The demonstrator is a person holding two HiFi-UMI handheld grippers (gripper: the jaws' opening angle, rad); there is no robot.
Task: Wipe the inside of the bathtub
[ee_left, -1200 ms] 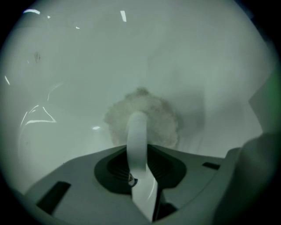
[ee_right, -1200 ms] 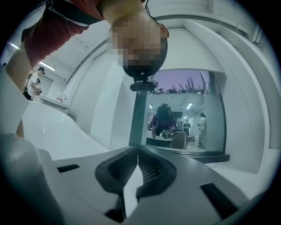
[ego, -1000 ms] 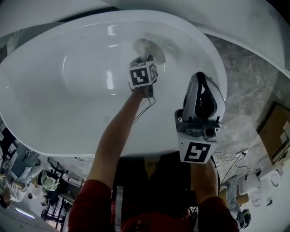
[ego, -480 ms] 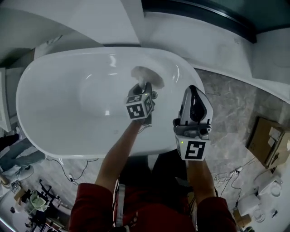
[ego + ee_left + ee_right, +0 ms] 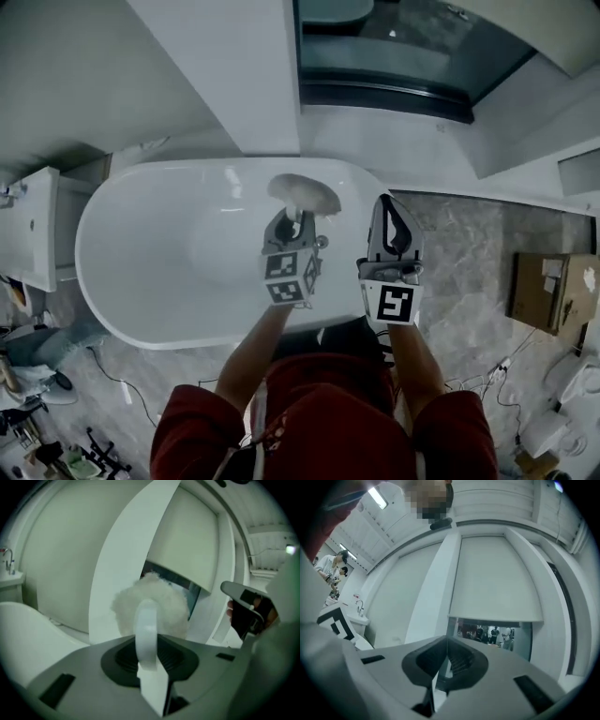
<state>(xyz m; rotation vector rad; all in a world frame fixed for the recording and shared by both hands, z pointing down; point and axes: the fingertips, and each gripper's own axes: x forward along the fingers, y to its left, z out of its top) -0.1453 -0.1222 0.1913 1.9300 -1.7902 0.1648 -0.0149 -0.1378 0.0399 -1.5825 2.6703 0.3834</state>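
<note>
Above the bathtub's (image 5: pixel 141 202) right end, your left tool (image 5: pixel 297 217) gripped the pad (image 5: pixel 303 191), its length running leftward; your right tool (image 5: pixel 390 214) was closed, empty.

Bathroom seen from above. A grey veined stone floor (image 5: pixel 487 244) carries loose cables (image 5: pixel 483 361) and a cardboard box (image 5: pixel 548 291) near its right edge. A white wall pillar (image 5: pixel 234 75) stands beside a dark glass window (image 5: pixel 394 52). A white vanity cabinet (image 5: pixel 28 230) sits at the left.

No text, label, brand or number can be read anywhere here.
</note>
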